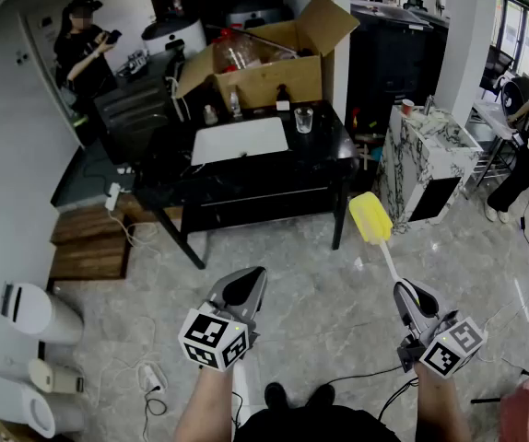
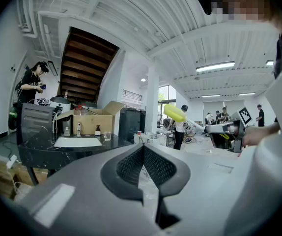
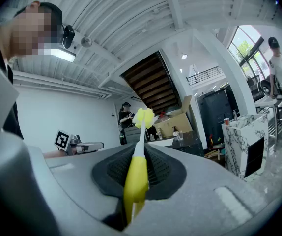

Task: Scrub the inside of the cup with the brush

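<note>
The black worktop [image 1: 324, 145] stands well ahead across a pale stone floor [image 1: 311, 274]. It carries a clear cup [image 1: 303, 119], a white board [image 1: 240, 139] and, behind them, an open cardboard box [image 1: 264, 72]. A marble-patterned cabinet [image 1: 421, 159] sits to its right. The left gripper [image 1: 246, 284] has its fingers pressed together on nothing. The right gripper [image 1: 410, 295] has its fingers clamped on the handle of the yellow brush [image 1: 371, 217], held in the air well apart from the cup.

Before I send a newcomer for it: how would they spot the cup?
Find the glossy black table bearing the open brown cardboard box. Before the box's right end, right of the flat white board, stands the clear glass cup. Unlike the slim bottles nearby, it is wide-mouthed.
</note>
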Tool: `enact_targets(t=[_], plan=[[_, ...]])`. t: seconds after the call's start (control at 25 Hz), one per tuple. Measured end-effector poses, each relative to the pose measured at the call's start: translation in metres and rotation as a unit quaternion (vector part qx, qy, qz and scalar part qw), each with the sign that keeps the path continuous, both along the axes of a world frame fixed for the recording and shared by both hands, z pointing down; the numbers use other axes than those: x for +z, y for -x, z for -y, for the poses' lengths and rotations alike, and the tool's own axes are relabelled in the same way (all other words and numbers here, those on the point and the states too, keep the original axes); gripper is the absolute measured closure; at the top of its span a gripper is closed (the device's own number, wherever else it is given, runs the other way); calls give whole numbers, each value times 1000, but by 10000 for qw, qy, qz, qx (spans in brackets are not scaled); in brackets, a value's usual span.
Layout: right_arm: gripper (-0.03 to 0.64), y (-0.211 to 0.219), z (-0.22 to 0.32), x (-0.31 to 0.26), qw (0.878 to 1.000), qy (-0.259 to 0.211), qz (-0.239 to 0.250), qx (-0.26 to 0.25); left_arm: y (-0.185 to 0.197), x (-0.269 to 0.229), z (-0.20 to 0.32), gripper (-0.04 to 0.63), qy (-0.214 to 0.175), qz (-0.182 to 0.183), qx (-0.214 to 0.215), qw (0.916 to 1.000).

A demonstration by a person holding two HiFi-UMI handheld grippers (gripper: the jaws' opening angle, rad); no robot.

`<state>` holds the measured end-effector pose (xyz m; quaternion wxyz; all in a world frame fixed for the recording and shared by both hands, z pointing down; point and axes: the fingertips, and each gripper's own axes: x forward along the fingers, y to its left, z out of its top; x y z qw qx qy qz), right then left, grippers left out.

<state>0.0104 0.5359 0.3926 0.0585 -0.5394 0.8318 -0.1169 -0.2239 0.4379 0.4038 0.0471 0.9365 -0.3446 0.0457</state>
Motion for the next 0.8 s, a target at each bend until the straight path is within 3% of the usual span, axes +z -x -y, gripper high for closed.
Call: enact_targets(t=[0.16,0.48,0.8], plan=[[578,1,-1,-8,9997,-139,-131,-156,-6,-6,-4,577,-53,-101,-21,9999],[578,-19,-28,-9,9990,-212,-378,-127,-31,-1,-17,577,103,227,-125,9996],[575,-41,-59,-1,9993,-198,-107,-303,-44,4,-33,575,159,265,-284,9991]])
